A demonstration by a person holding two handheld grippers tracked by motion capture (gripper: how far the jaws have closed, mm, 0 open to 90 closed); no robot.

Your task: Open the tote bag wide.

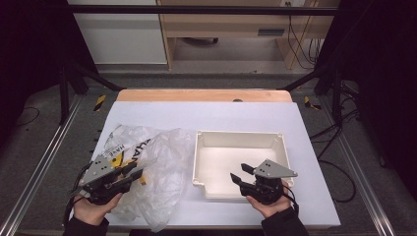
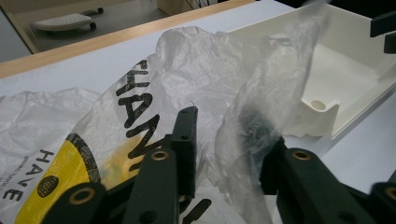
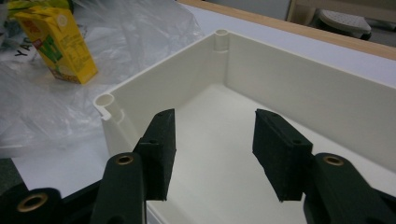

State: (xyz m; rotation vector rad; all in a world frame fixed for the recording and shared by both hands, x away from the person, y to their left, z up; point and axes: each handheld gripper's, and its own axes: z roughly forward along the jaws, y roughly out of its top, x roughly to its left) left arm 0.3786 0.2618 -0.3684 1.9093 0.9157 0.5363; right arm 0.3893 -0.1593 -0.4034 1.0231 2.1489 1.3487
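Note:
A crumpled clear plastic bag (image 1: 162,147) with black lettering and a yellow print lies on the left of the white table cover. A yellow drink carton (image 3: 56,42) stands tilted among its folds. My left gripper (image 1: 135,169) hovers over the bag's near part, open; in the left gripper view (image 2: 224,135) a fold of the bag (image 2: 187,60) hangs between the jaws and veils the right one. A white rectangular tray (image 1: 238,132) sits at centre right, nothing in it. My right gripper (image 1: 239,173) is open at the tray's front edge, jaws (image 3: 212,140) spread above the tray floor (image 3: 303,88).
The white cover (image 1: 206,115) ends at a wooden table edge (image 1: 204,95) at the back. Black frame struts (image 1: 78,73) flank the table, and cables (image 1: 339,167) lie on the floor at right. The tray's corner (image 2: 322,105) lies just right of the bag.

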